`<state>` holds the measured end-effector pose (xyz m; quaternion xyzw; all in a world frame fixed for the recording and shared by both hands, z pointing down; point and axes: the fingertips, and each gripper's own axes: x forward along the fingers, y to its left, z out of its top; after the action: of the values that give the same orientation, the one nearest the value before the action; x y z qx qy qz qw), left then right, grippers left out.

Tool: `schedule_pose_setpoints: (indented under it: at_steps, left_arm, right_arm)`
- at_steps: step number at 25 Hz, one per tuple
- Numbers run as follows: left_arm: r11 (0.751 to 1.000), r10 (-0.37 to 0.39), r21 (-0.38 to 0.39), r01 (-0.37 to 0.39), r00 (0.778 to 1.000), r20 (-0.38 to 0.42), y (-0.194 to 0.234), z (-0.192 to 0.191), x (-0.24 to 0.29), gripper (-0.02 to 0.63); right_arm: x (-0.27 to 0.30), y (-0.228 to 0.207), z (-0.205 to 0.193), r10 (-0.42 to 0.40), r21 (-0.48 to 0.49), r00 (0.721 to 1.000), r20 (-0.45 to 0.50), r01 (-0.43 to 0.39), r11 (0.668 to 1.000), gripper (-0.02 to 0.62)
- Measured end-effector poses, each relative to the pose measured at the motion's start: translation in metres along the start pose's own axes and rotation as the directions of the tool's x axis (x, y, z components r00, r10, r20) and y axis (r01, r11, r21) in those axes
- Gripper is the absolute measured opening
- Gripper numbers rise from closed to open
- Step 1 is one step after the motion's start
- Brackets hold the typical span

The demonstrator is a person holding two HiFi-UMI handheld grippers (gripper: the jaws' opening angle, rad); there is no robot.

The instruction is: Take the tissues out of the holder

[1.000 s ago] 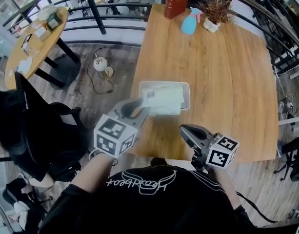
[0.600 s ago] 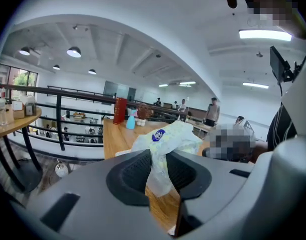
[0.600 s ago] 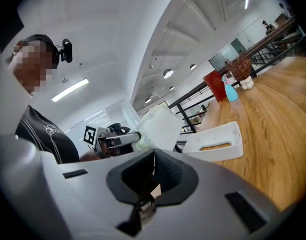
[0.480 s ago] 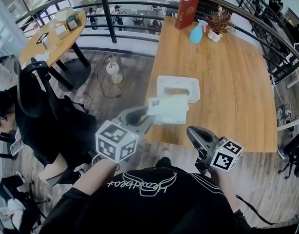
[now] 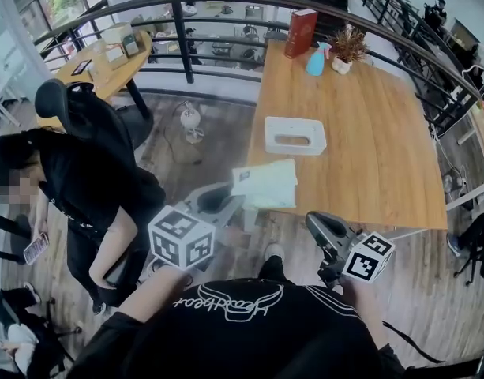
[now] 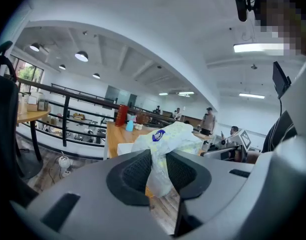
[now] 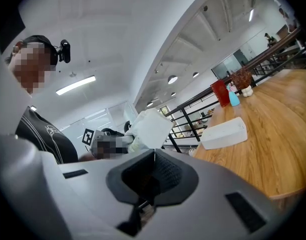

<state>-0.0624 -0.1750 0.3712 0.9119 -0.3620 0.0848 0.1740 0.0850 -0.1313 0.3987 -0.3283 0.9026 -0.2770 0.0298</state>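
Left gripper (image 6: 160,176) jaws clamped on the crumpled plastic end of the tissue pack (image 6: 167,136), wrapper pinched between both pads, rest of the pack sticking out past the tips with a blue label on top. From the head view the left gripper (image 5: 219,201) holds the tissue pack (image 5: 267,185) in the air at the near left corner of the wooden table (image 5: 368,156), fully out of the holder (image 5: 295,135) and clearly apart from it. Right gripper (image 7: 152,176) jaws closed together, nothing between them; in the head view the right gripper (image 5: 322,227) sits low just off the table's near edge, to the right of the pack, touching nothing. Right gripper view also catches the tissue pack (image 7: 150,128) up in the air and the holder (image 7: 223,133) lying flat on the table. Holder is white, rectangular, with 1 oval slot facing up, on the left half of the table. Far end of the table: red book (image 5: 302,32) standing upright, blue spray bottle (image 5: 316,60) and small potted plant (image 5: 347,50) side by side. Dark railing (image 5: 226,6) curves behind the table. Person in black (image 5: 84,188) stands on the left holding a phone (image 5: 35,248), next to a black office chair (image 5: 68,101) and a round table (image 5: 99,58).
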Motion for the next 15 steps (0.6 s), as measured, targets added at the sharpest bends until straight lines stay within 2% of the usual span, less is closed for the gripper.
schedule_pose_setpoints:
  at_steps: [5, 9, 15]
  left_arm:
    - [1.0, -0.01, -0.013, 0.011, 1.0, 0.019, -0.021, -0.015, -0.041, 0.097]
    - [0.997, -0.04, -0.062, 0.041, 0.999, 0.018, -0.03, -0.027, -0.06, 0.097]
    - [0.995, -0.07, -0.077, 0.071, 0.997, 0.014, -0.049, -0.03, -0.076, 0.097]
  right_arm:
    - [-0.018, 0.031, -0.021, -0.011, 0.004, 1.0, 0.006, 0.011, 1.0, 0.017]
    - [-0.027, 0.052, -0.035, -0.012, -0.004, 1.0, 0.0, 0.012, 1.0, 0.017]
    - [-0.048, 0.073, -0.034, -0.046, -0.026, 0.999, 0.007, 0.046, 0.999, 0.017]
